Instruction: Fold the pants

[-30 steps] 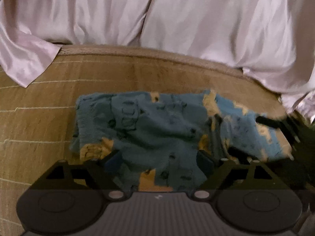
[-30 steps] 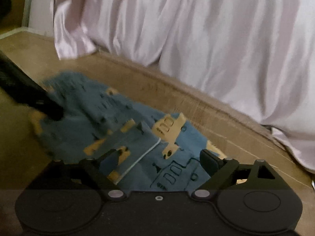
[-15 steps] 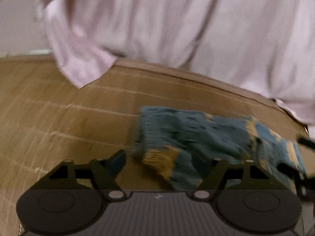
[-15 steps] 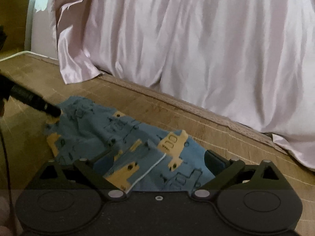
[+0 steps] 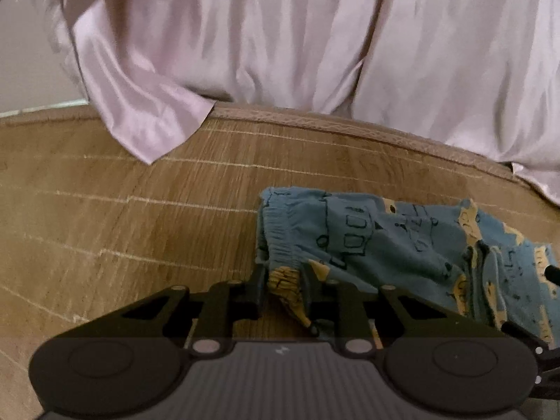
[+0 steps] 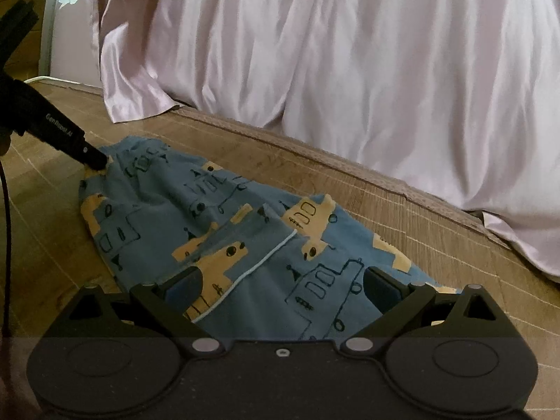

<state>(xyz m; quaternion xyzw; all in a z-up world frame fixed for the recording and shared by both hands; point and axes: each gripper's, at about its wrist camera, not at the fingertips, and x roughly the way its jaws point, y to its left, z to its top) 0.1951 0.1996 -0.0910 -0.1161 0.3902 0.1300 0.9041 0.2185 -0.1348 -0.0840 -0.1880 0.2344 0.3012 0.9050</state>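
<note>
Left tongs [image 5: 282,281] pinch the pants [image 5: 378,245]; right tongs [image 6: 283,288] gape, pink curtain [image 6: 315,52] behind.

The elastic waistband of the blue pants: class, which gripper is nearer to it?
Left. The left gripper is shut on the pants right at the waistband corner. The right gripper hangs open over the opposite end of the pants, away from it.
</note>
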